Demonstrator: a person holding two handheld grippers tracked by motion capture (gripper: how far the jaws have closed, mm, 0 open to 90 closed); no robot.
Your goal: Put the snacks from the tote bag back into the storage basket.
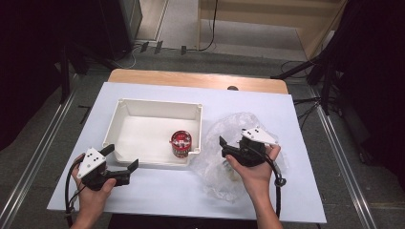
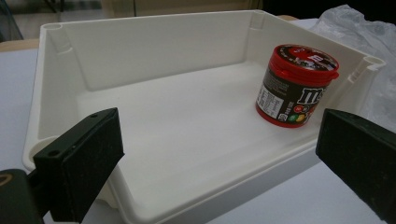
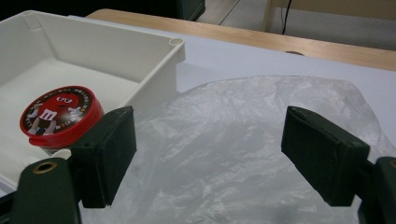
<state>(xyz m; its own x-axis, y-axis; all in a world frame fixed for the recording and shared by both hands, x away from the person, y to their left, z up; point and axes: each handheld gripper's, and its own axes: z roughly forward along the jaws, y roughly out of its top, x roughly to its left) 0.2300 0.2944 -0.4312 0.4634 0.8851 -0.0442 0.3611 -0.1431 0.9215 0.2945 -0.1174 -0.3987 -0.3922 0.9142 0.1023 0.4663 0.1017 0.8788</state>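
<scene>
White bin (image 1: 125, 121) is lying open-topped, its wide floor offering free entry from above; the candy tub (image 1: 181, 143) is standing upright in the near right corner, crowding that wall. Crumpled clear plastic bag (image 1: 239, 125) is spreading just beside the bin's right wall, blocking table-level passage there. The near table strip (image 1: 162, 191) is lying open.

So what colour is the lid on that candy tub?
Red lid, seen best in the left gripper view.

Thin, crinkled clear plastic bag (image 3: 243, 140); smooth, slightly glossy white plastic bin (image 2: 154, 51); glossy-lidded candy tub (image 2: 296, 84), probably plastic; wood-edged surface (image 1: 191, 78).
</scene>
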